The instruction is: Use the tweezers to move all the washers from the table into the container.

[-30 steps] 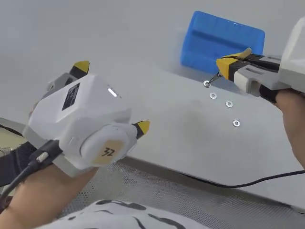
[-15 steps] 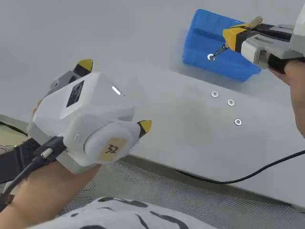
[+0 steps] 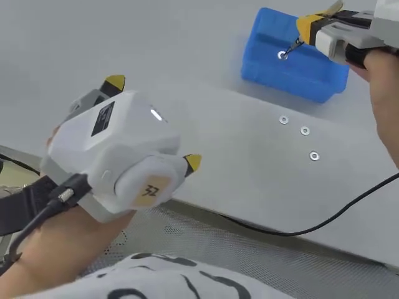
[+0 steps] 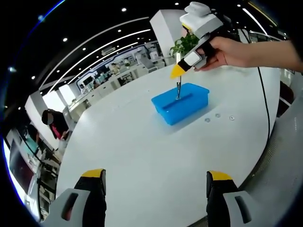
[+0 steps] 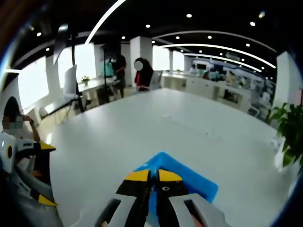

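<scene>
Blue, the container (image 3: pixel 293 68) stands on the table (image 3: pixel 237 149). In the head view the right gripper (image 3: pixel 307 28), jaws pinched narrow on the tweezers (image 3: pixel 292 48), holds a washer (image 3: pixel 282 55) at their tip over it. Three washers (image 3: pixel 305 131) lie near. The left gripper view adds the tweezers pointing straight down over the container's middle. The left gripper (image 3: pixel 153 122), jaws wide and empty, hovers well apart.
</scene>
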### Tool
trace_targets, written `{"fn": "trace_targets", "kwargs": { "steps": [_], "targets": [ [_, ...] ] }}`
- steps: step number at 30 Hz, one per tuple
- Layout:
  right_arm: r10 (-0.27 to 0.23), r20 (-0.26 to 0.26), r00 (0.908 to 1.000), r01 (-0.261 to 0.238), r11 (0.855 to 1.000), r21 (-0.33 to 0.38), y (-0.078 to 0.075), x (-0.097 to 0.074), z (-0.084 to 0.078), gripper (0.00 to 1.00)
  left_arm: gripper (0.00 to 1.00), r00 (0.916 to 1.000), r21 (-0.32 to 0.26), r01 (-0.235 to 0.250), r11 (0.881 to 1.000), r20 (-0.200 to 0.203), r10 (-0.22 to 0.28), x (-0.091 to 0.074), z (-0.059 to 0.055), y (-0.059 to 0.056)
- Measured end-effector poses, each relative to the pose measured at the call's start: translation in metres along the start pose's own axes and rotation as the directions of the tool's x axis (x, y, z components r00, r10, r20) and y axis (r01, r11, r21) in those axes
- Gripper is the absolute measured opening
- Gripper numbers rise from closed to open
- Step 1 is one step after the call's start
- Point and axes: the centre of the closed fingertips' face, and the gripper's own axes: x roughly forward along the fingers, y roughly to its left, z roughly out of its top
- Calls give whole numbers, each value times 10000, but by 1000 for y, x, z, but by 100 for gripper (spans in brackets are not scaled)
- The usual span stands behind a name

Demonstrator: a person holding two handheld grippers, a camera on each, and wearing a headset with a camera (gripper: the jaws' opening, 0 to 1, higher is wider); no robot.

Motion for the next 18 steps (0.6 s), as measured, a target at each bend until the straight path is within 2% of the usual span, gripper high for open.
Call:
{"fn": "trace_targets", "kwargs": {
  "steps": [4,8,12,16,17,18],
  "targets": [
    [22,-238,9997,-19,9999,144,-8,15,-11,1,89,10000,-24,15,10000,6,-15,0,0,0],
    [40,-579,9983,-36,10000,69,-7,23,-17,1,89,10000,-44,1,10000,1,-1,0,0,0],
    [113,-993,9950,-111,9999,22,-13,35,-33,1,89,10000,-23,3,10000,-21,-3,1,-1,0],
    [266,-1265,9916,-260,9996,61,-7,43,-43,1,89,10000,-7,-7,10000,-55,7,1,-1,0],
    [276,-963,9950,-279,9996,-15,-6,44,-37,1,89,10000,-10,-20,10000,-36,20,1,-1,0],
    [294,-1232,9920,-292,9996,29,-6,45,-40,1,89,10000,-27,-11,10000,-40,10,1,-1,0]
  ]
}}
